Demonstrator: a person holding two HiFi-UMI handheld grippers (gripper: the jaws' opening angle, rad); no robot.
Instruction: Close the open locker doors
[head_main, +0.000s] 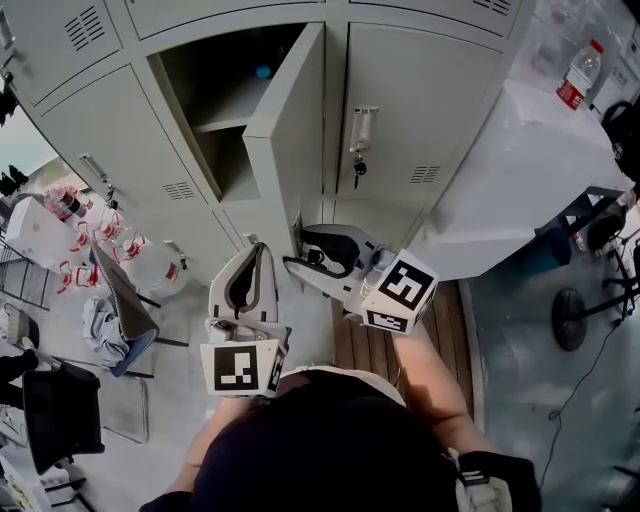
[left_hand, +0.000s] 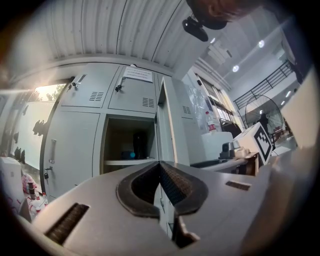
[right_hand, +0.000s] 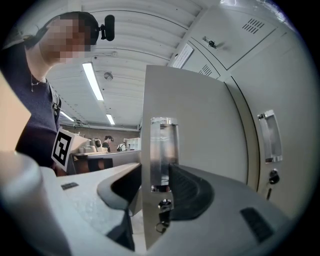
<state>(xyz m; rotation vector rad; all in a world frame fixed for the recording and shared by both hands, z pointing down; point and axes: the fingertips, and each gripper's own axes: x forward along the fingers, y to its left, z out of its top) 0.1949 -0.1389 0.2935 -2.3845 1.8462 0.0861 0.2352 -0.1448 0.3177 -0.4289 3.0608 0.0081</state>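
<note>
A big wall of gray lockers (head_main: 100, 130) stands in front of both claws. Off to the right of the right claw is a white counter (head_main: 510, 170) with a water bottle (head_main: 580, 75) on top.

One locker (head_main: 195, 70) is open, up and ahead of the left claw. It is dark inside. It has a shelf (head_main: 225, 125), and a small blue thing (head_main: 262, 72) sits at the back.

The open locker door (head_main: 290, 120) sticks out toward the person. Its bottom corner reaches down to the right claw (head_main: 296, 248).

In the right gripper view, the edge of the door stands right between the two jaws of the right claw (right_hand: 155, 170). The jaws are close together and pinch the door from both sides. One jaw is on the inside of the door. The other jaw is on the outside, by the shiny handle (right_hand: 162, 152). A small key (right_hand: 162, 212) hangs just under the handle, low between the jaws.

The left claw (head_main: 262, 250) is just to the left of the right claw and touches nothing. In the left gripper view, the left claw (left_hand: 160, 164) has its jaws pressed together with nothing in them. It points up at the open locker.

The locker to the right of the right claw is closed. It has its own handle (head_main: 362, 128).
</note>
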